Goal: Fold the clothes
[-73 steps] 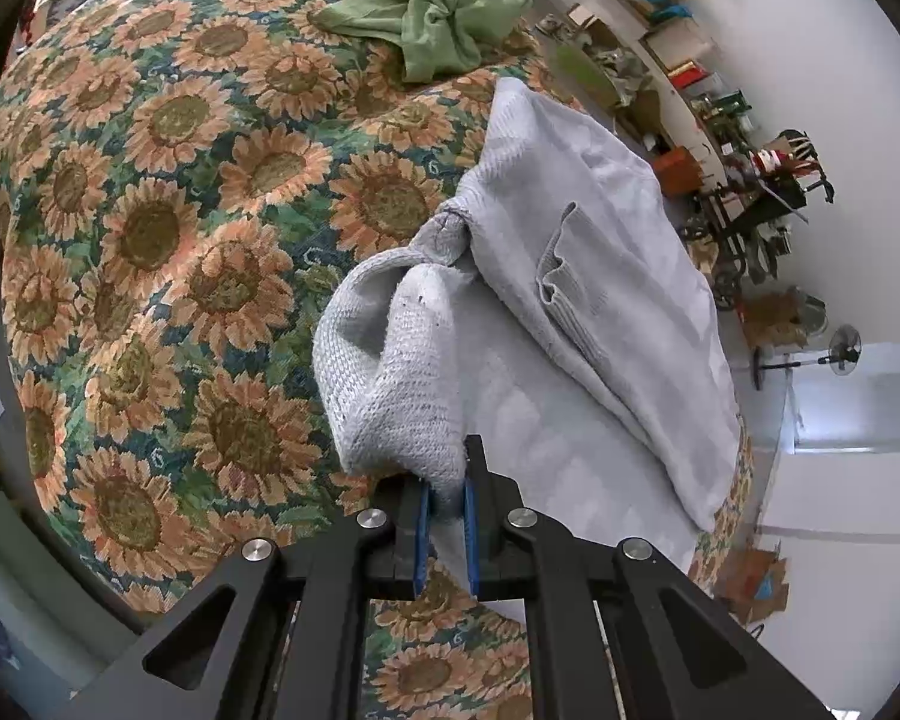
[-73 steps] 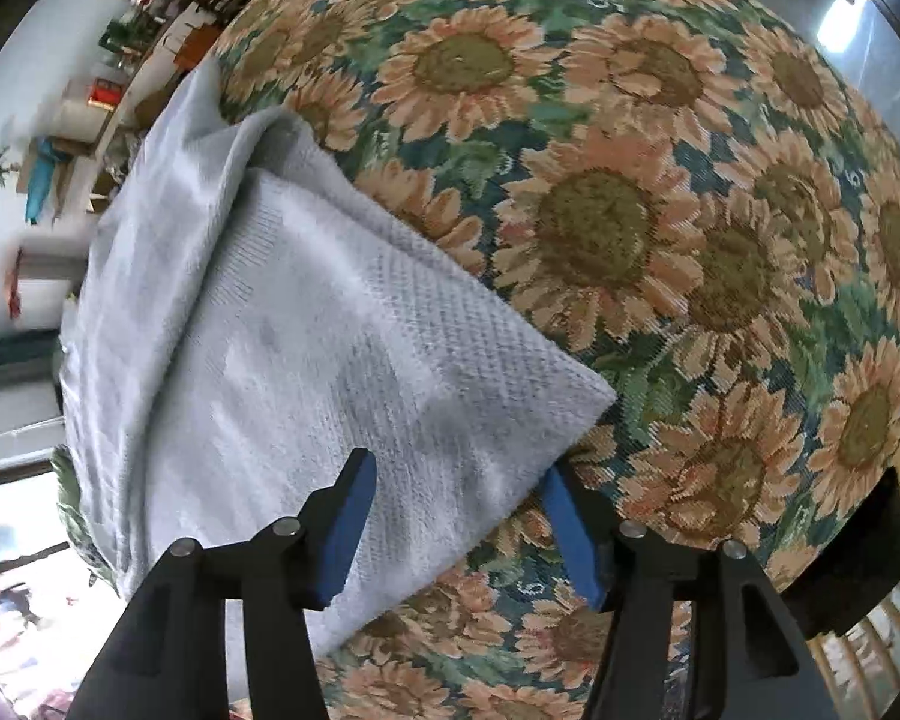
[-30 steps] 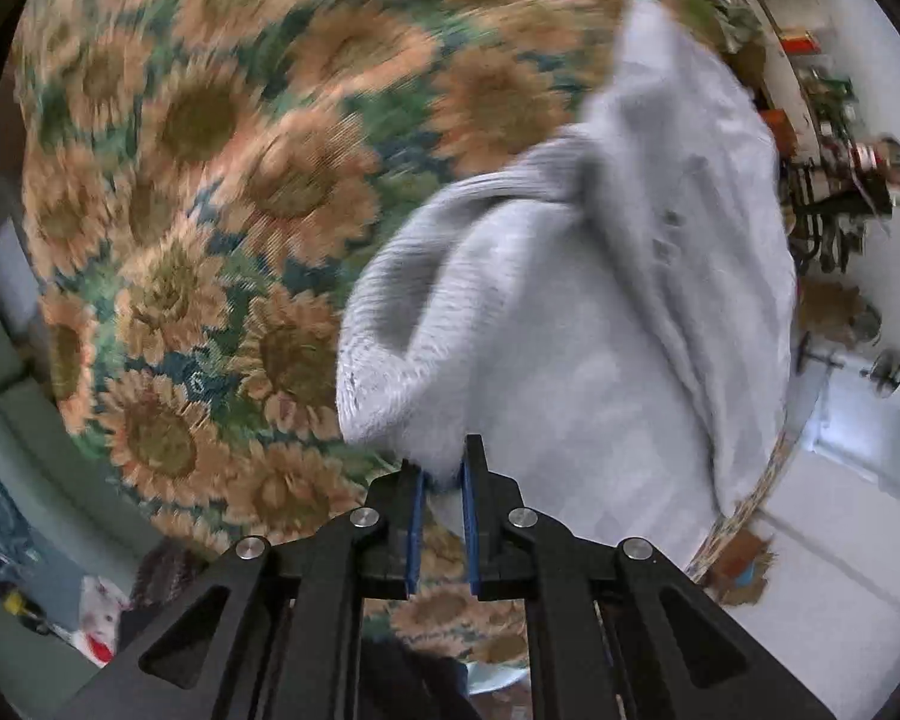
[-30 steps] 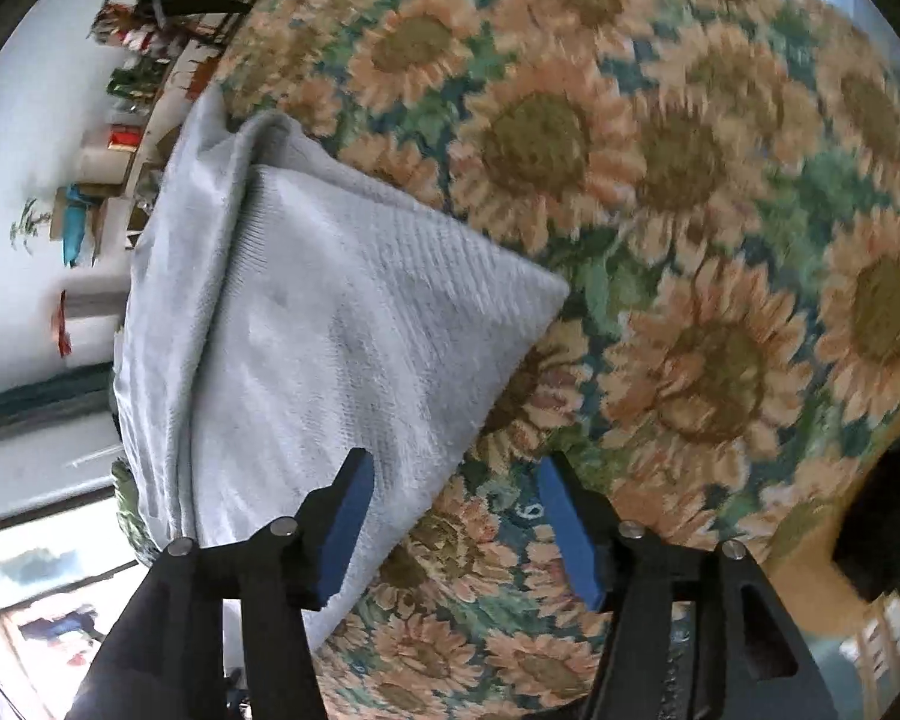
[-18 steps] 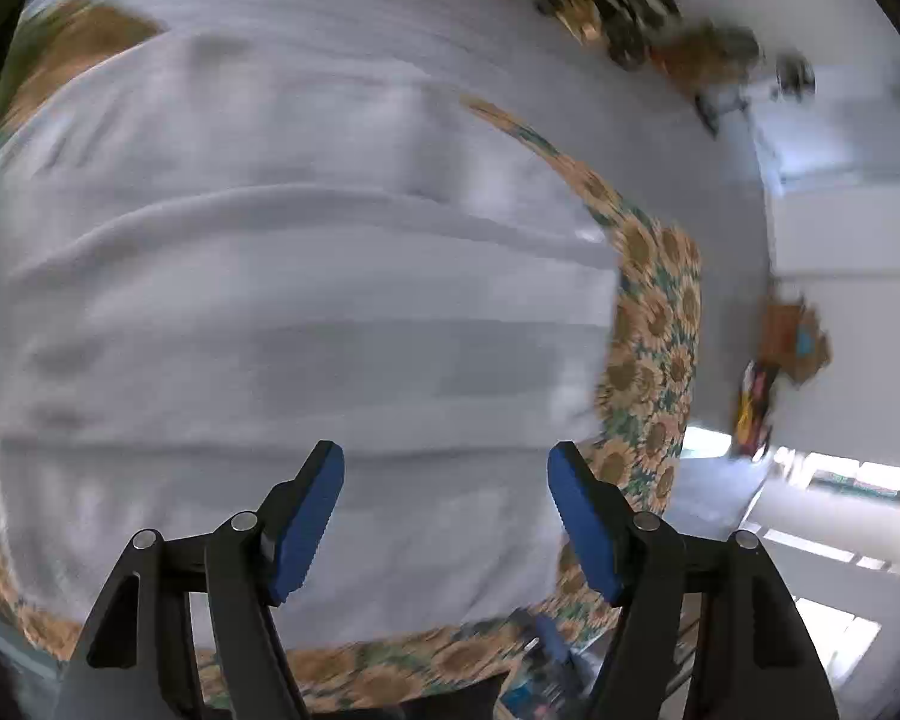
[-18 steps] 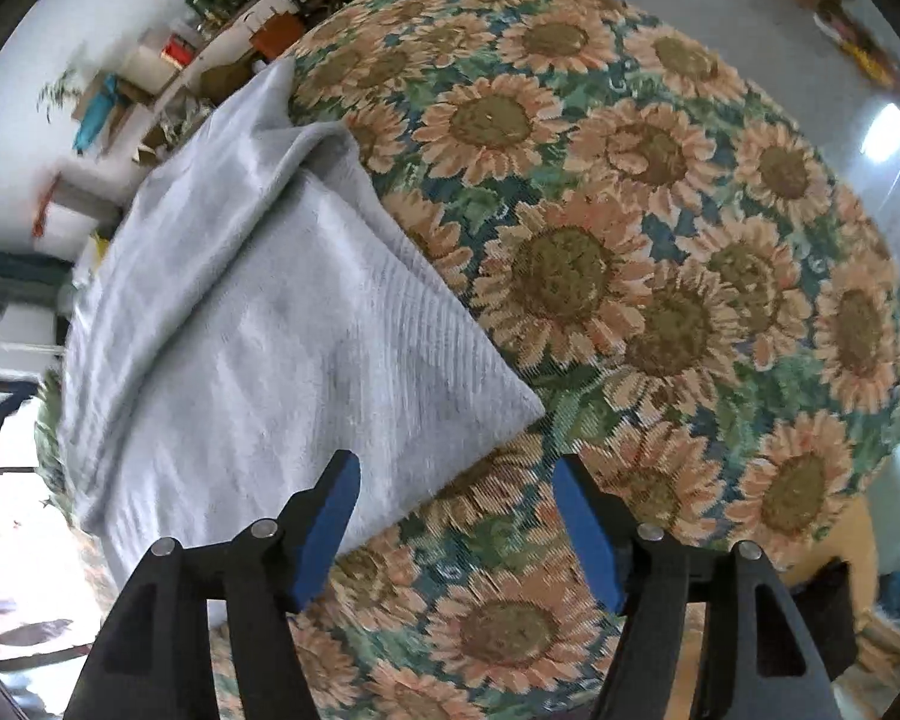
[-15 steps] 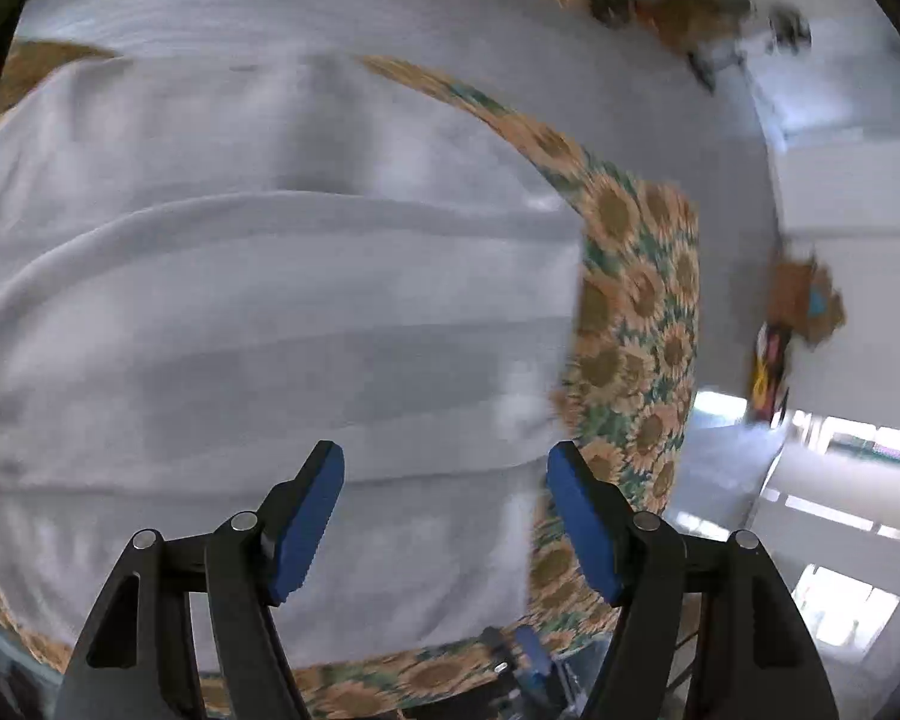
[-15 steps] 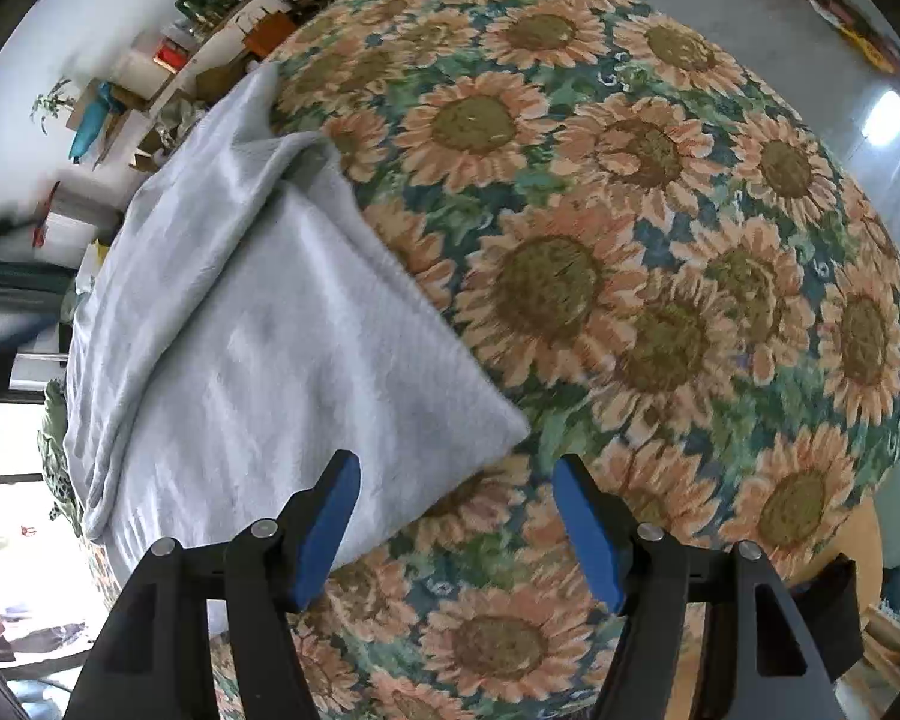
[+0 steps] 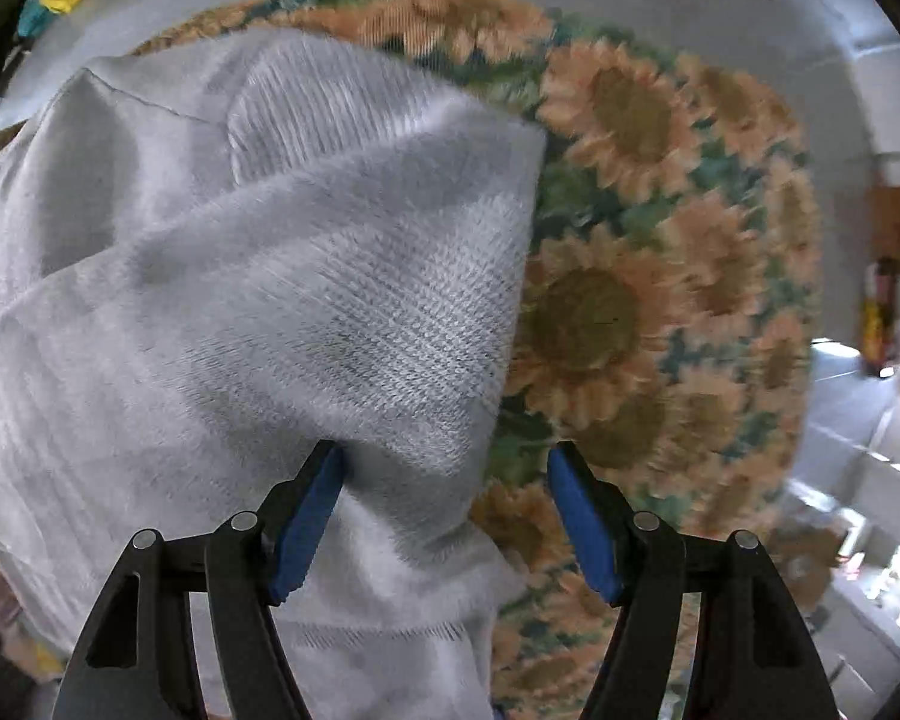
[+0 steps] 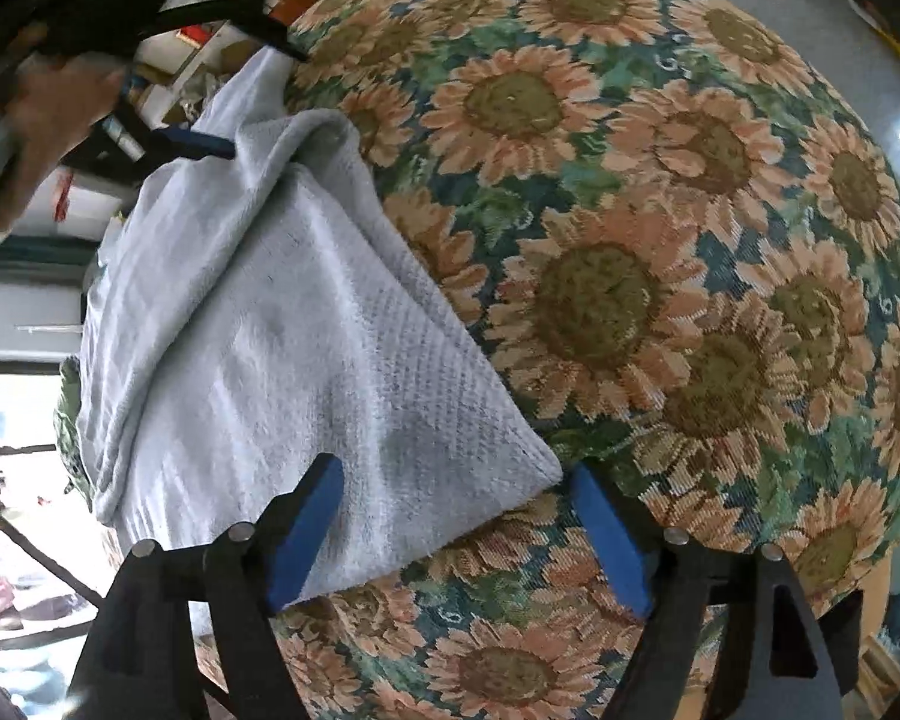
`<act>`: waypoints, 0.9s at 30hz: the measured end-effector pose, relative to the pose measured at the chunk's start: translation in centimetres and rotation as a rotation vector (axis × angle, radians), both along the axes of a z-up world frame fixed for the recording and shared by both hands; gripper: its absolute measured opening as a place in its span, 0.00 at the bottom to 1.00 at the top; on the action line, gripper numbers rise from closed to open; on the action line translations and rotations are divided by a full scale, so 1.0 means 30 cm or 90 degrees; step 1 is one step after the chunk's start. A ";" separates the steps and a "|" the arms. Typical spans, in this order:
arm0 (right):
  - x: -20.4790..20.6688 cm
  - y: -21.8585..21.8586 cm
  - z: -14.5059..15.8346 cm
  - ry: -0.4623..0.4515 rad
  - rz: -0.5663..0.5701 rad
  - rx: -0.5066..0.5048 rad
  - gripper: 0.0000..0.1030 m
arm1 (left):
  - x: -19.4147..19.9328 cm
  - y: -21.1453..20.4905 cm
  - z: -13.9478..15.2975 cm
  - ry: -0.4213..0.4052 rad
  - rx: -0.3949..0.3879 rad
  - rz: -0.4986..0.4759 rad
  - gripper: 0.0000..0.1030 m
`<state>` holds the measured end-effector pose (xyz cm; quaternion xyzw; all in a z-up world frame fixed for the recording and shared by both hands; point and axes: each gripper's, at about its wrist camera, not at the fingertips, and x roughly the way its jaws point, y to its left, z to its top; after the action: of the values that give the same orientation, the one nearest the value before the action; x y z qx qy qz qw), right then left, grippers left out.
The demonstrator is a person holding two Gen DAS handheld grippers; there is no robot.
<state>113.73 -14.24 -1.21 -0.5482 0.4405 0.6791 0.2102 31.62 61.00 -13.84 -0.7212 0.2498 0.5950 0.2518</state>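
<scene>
A grey knitted garment (image 9: 222, 312) lies partly folded on the sunflower-print cloth (image 9: 624, 312). My left gripper (image 9: 444, 510) stands open straight above one of its corners, the blue pads apart with the cloth's edge between them but not pinched. In the right wrist view the same garment (image 10: 282, 360) stretches away to the upper left. My right gripper (image 10: 456, 528) hangs over its near corner with its jaws opening and the corner lying loose between the pads. The left gripper's blue pad (image 10: 201, 144) shows at the garment's far end, with a hand (image 10: 42, 120) behind it.
The sunflower cloth (image 10: 660, 300) covers the whole surface to the right of the garment. Cluttered shelves (image 10: 198, 42) and a bright window (image 10: 6, 396) lie beyond the far edge. The surface's edge and the floor (image 9: 858, 420) show at the right of the left wrist view.
My left gripper let go of the sleeve it was pinching, opened and swept across the garment to another corner. My right gripper's jaws have widened over the near corner.
</scene>
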 end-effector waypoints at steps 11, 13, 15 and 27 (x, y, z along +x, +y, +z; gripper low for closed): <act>-0.003 0.008 -0.011 0.005 -0.011 0.022 0.83 | -0.029 -0.132 0.045 -0.016 0.082 0.006 0.13; -0.007 0.004 -0.009 0.006 -0.002 0.040 0.83 | -0.071 -0.193 0.060 -0.071 0.138 0.043 0.12; -0.011 0.001 -0.006 0.008 0.009 0.057 0.79 | -0.102 -0.252 0.081 -0.116 0.194 0.073 0.11; -0.062 -0.058 0.060 0.019 0.084 0.137 0.21 | -0.205 -0.498 0.240 -0.164 0.331 0.109 0.11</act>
<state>111.89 -15.97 0.59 -0.5401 0.3308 0.7431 0.2162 25.47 46.08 -6.64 -0.7205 -0.0066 0.5618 0.4063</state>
